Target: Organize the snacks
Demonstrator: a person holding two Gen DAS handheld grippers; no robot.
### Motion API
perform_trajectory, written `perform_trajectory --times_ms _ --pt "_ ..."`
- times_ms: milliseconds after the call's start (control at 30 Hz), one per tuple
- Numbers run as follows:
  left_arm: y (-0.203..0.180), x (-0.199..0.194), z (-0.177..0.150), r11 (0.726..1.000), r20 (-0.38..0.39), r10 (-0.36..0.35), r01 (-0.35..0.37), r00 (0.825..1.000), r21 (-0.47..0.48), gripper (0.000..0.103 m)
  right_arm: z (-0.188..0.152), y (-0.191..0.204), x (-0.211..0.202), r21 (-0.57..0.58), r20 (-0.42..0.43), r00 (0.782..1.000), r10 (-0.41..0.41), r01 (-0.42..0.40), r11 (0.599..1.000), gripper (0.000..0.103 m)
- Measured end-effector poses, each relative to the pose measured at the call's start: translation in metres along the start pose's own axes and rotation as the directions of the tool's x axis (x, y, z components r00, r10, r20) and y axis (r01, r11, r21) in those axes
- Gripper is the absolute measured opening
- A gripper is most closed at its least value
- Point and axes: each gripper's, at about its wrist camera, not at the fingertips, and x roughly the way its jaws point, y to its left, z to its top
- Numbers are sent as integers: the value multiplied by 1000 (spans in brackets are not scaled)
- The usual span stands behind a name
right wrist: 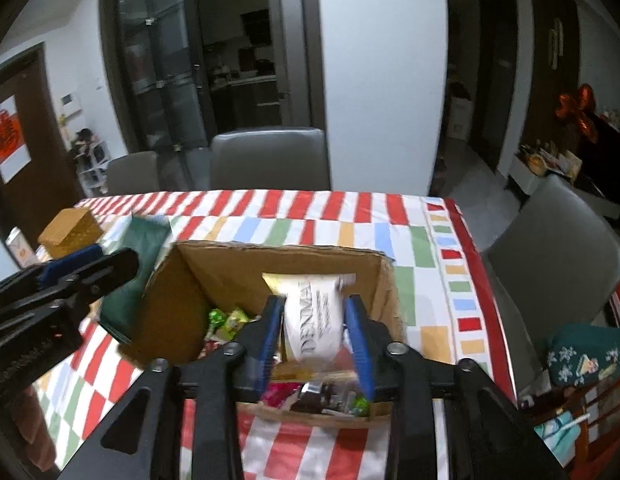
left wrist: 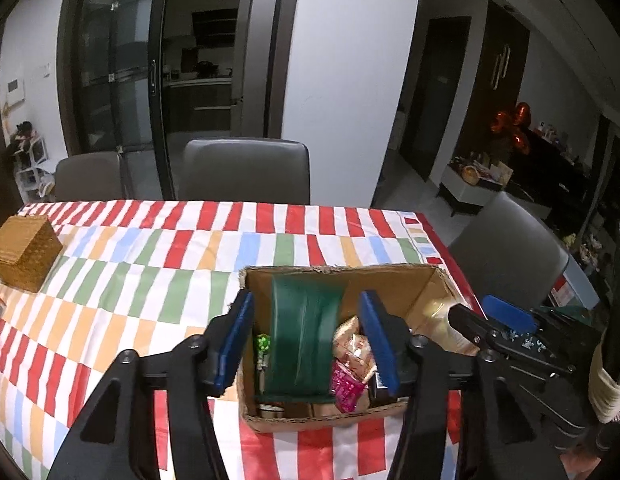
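A cardboard box (left wrist: pixel 426 284) (right wrist: pixel 166 300) stands on the striped tablecloth and holds several small wrapped snacks (left wrist: pixel 350 364) (right wrist: pixel 226 322). My left gripper (left wrist: pixel 308 338) is over the box's left part, its blue pads at the sides of a dark green packet (left wrist: pixel 306 332), which also shows in the right wrist view (right wrist: pixel 130 280). The packet stands upright and seems held. My right gripper (right wrist: pixel 314 332) is shut on a white and yellow "DENMAX" packet (right wrist: pixel 314 316) over the box; it shows in the left wrist view (left wrist: pixel 490 328) at the box's right wall.
A woven brown box (left wrist: pixel 24 254) (right wrist: pixel 70 230) sits at the table's far left. Grey chairs (left wrist: pixel 246 170) (right wrist: pixel 550 264) stand behind and to the right of the table. The table's right edge (right wrist: pixel 482 280) is close to the cardboard box.
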Motion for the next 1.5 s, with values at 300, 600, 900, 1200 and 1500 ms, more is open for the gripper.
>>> perform_trajectory --times_ms 300,600,900,1200,1500 --pt "-3 -22 -24 997 32 64 -65 997 50 63 -16 5 -19 -45 22 999 -37 38 998 51" --pt "-3 -67 -61 994 94 93 -98 991 54 74 -49 17 -69 -102 107 993 -47 58 993 65" --pt "-4 -113 -109 986 130 138 -148 982 74 86 -93 26 -115 -140 176 983 -45 70 988 76" --pt "-4 -146 -154 981 127 153 -166 980 96 94 -144 33 -148 -156 208 977 -46 79 985 78" --pt "-10 -178 -191 984 124 135 -148 983 100 97 -187 31 -170 -123 192 981 -23 47 991 78"
